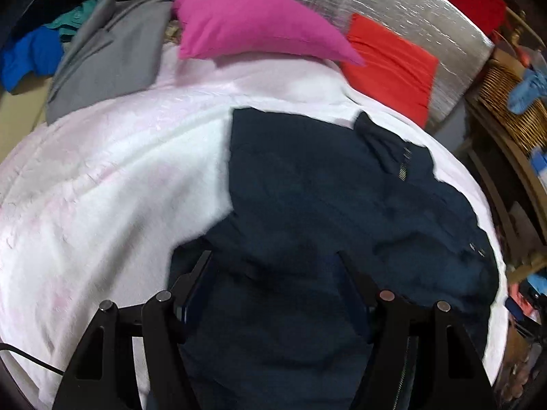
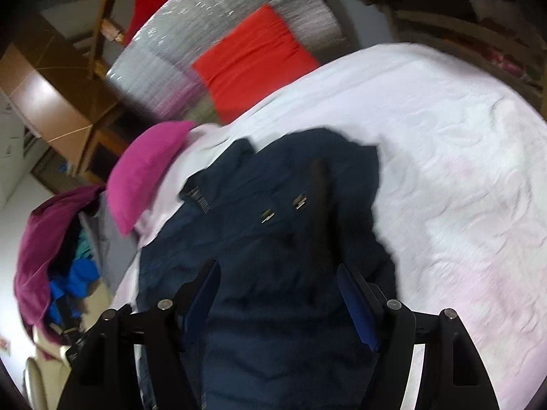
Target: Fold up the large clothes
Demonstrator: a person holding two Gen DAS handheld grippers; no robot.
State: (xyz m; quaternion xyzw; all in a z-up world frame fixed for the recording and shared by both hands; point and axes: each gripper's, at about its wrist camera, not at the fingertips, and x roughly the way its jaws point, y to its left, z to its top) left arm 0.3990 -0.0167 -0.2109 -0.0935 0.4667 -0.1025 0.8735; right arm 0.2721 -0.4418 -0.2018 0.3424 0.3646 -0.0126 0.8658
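So I've got the navy jacket (image 1: 324, 205) lying bunched on the white blanket (image 1: 112, 177) covering the bed, just below the pink pillow (image 1: 253, 24), and both my left gripper (image 1: 275, 275) and right gripper (image 2: 278, 285) hang over it, jaws apart, gripping nothing.

white blanket (image 1: 102, 188) open left of navy jacket (image 1: 324, 205), pink pillow (image 1: 253, 24) behind
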